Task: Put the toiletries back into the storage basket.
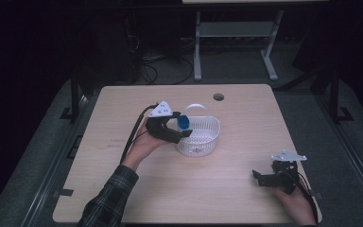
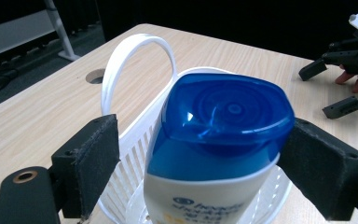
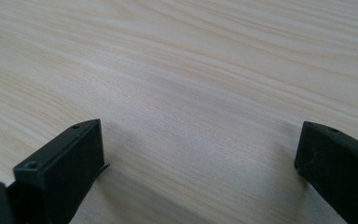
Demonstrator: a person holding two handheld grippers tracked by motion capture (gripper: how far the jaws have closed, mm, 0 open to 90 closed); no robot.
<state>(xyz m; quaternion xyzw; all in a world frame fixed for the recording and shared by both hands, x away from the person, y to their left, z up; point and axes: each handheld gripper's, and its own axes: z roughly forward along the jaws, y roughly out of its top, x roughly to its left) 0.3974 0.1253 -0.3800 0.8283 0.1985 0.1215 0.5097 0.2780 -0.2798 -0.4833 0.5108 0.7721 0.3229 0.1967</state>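
Left gripper (image 1: 182, 126) held at the near-left rim of the white perforated plastic basket (image 1: 207, 140), which stands near the middle of the pale wood-grain surface (image 1: 236, 189). Its fingers (image 2: 89, 163) stand wide, one on each side of the white shampoo bottle with a blue flip cap (image 2: 223, 116). In the left gripper view there is a clear gap between the left-hand finger and the bottle; the right-hand finger sits just at the edge of the blue cap, and contact there cannot be told. No squeeze visible on the bottle.

Bottle stands upright inside the basket, at its left side, cap upward; in the high view the blue cap (image 1: 184, 122) shows above the rim. Blue print shows on the bottle's white body. The basket's thin white handle (image 2: 137, 56) arches up behind the bottle.

Right gripper (image 1: 263, 178) rests low at the near-right part of the surface, well apart from the basket, held in the person's hand (image 1: 294, 203). Its fingers (image 3: 65, 168) are spread wide over bare wood, nothing between them.

Round cable hole (image 1: 218, 97) at the far edge of the surface.
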